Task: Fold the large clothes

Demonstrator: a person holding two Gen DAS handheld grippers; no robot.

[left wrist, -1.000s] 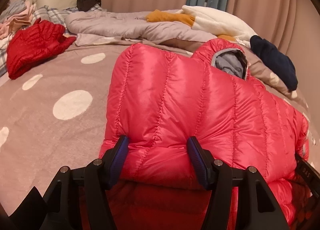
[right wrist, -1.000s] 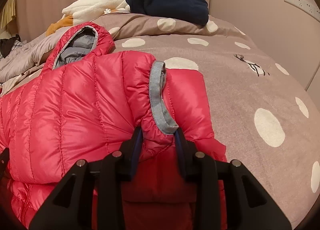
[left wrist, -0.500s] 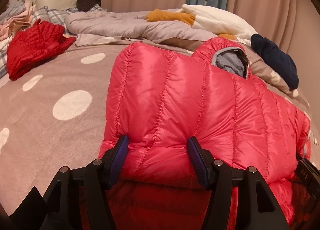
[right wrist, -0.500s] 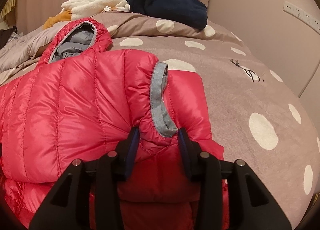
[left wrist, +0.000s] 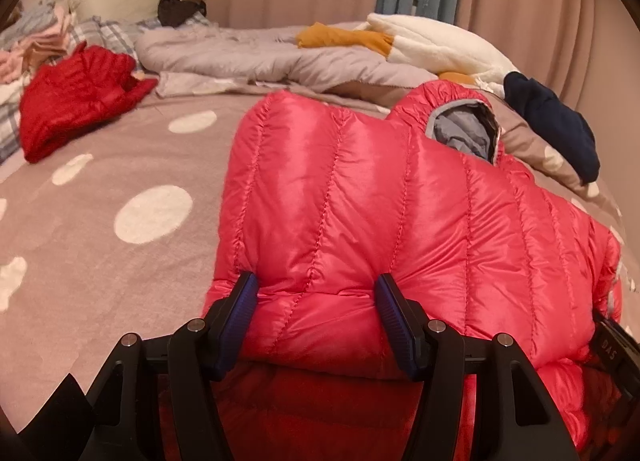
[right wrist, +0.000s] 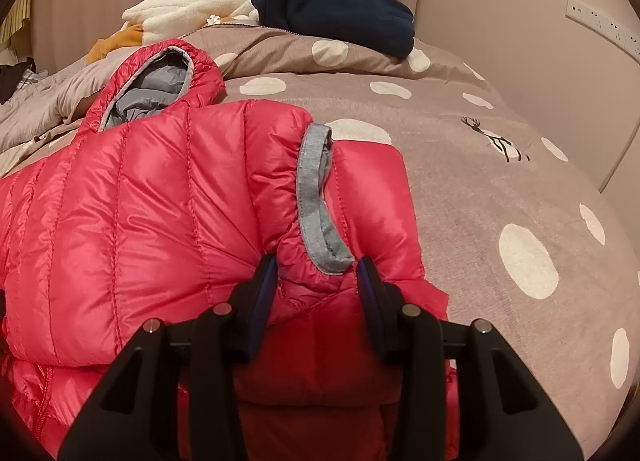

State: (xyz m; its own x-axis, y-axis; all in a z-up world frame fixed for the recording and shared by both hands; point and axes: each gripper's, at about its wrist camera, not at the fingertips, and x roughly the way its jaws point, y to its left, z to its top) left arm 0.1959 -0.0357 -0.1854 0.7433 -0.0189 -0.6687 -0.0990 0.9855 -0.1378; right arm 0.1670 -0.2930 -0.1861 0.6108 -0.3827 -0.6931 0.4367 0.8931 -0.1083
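A pink-red hooded down jacket (left wrist: 360, 201) lies folded over itself on the bed; it also fills the left of the right wrist view (right wrist: 140, 221). Its grey-lined hood (left wrist: 460, 129) points away from me. My left gripper (left wrist: 316, 301) has its jaws wide apart around the folded near edge of the jacket. My right gripper (right wrist: 316, 281) has its jaws partly apart around a bunched sleeve end with a grey cuff (right wrist: 316, 201); the fabric sits between the pads.
The bed has a taupe cover with white dots (left wrist: 120, 221). A second red down jacket (left wrist: 76, 101) lies at the far left. A grey quilt (left wrist: 240, 53), cream blanket (left wrist: 440, 45), mustard garment (left wrist: 340, 37) and navy garment (right wrist: 336, 17) are piled at the back. A wall (right wrist: 520, 41) stands to the right.
My right gripper's jaws have widened around the sleeve end, loosening their hold. My left gripper has stayed wide apart on the folded edge. The jacket has barely shifted.
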